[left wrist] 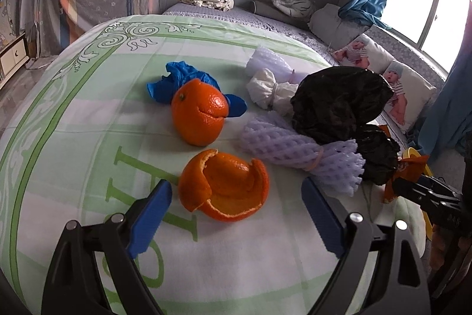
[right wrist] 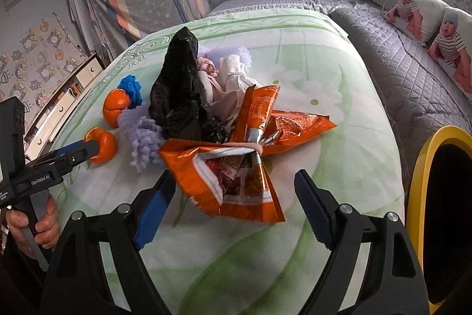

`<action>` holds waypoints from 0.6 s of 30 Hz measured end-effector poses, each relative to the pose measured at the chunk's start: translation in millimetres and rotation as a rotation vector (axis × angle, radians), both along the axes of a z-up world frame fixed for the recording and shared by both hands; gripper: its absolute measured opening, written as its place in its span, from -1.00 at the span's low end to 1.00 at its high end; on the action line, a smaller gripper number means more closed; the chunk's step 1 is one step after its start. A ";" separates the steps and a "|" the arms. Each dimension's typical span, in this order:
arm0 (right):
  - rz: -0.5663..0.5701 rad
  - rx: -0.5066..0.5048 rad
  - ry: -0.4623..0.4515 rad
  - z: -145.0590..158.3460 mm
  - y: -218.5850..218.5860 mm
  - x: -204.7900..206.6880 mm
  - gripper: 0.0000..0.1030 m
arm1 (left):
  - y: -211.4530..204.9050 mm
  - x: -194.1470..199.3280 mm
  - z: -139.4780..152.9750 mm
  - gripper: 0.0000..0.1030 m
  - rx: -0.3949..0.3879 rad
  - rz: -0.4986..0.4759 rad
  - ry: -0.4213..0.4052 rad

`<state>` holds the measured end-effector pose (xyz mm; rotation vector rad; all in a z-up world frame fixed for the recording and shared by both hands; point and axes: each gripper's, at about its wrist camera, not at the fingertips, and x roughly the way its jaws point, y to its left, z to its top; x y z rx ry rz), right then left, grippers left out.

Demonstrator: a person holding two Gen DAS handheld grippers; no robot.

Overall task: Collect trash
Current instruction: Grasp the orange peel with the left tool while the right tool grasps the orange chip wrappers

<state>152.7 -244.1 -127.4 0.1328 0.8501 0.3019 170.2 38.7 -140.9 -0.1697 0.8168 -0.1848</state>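
Note:
Trash lies on a green-and-white bedspread (left wrist: 88, 138). An empty orange peel (left wrist: 224, 185) sits just ahead of my left gripper (left wrist: 236, 214), between its open blue fingers, not gripped. Behind it are a second orange peel (left wrist: 200, 114), a blue plastic scrap (left wrist: 183, 78), purple foam netting (left wrist: 295, 152), a white tied wad (left wrist: 271, 92) and a crumpled black bag (left wrist: 339, 99). My right gripper (right wrist: 233, 205) is open, its fingers on either side of an orange snack wrapper (right wrist: 236, 176) tied with a band. The left gripper also shows in the right wrist view (right wrist: 79, 151).
A yellow-rimmed bin (right wrist: 436, 197) with a dark opening stands at the right, beside the bed. Baby-print pillows (right wrist: 427, 16) and a grey quilted cover (right wrist: 398, 64) lie beyond. A low cabinet (right wrist: 67, 96) is at the left.

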 end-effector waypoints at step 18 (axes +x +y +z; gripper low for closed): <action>0.028 -0.033 0.027 -9.6 6.5 19.6 -0.44 | -6.9 10.7 -0.3 -0.04 0.053 -0.021 0.008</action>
